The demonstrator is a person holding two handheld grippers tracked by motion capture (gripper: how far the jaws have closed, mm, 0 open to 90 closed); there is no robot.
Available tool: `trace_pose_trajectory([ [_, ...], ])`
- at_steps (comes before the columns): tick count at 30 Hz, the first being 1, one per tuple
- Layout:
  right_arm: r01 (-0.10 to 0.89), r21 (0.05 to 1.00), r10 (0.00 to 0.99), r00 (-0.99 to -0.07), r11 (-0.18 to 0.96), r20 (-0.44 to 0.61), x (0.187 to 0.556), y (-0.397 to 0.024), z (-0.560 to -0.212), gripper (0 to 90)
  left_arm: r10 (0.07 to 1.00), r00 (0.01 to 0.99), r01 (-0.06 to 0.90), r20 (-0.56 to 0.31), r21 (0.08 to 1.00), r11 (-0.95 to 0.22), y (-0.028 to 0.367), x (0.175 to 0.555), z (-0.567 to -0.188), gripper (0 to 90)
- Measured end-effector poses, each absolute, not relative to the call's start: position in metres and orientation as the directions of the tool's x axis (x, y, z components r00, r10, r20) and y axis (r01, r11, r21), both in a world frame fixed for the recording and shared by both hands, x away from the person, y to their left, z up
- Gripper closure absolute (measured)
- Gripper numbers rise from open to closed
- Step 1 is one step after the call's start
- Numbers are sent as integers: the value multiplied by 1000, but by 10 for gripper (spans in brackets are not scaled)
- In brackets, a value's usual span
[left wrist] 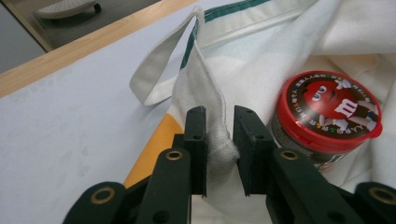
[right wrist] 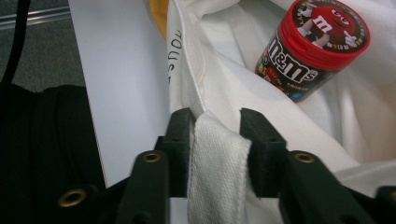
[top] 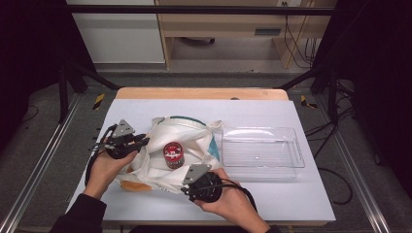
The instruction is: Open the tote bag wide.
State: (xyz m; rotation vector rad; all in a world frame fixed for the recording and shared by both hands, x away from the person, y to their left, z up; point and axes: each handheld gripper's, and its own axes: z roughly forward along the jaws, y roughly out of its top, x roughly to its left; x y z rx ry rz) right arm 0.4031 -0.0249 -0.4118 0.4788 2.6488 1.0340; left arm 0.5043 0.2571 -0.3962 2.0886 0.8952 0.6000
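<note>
Jaws pinch tote bag point(top: 167, 145) on white table point(top: 272, 194).

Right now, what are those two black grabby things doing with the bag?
A person holds a gripper in each hand, and both pinch the white cloth bag. The left gripper is shut on a bunched bit of its edge, the right gripper on a strip of its fabric. A red-lidded candy can sits in the bag. A clear tray waits beside it, nothing in it.

Clear plastic tray point(top: 262, 153) on white table point(top: 291, 194), right of centre.
</note>
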Motion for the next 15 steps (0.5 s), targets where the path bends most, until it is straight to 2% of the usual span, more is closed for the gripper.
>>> trace_pose_trajectory([
  [8,237,683,404,-910,691,-92,400,-34,-427,781,785,613,416,92,807,-419,270,507,-400,787],
  [15,248,692,412,-908,678,-78,395,-41,-434,823,815,568,361,118,854,-375,288,499,-375,792],
])
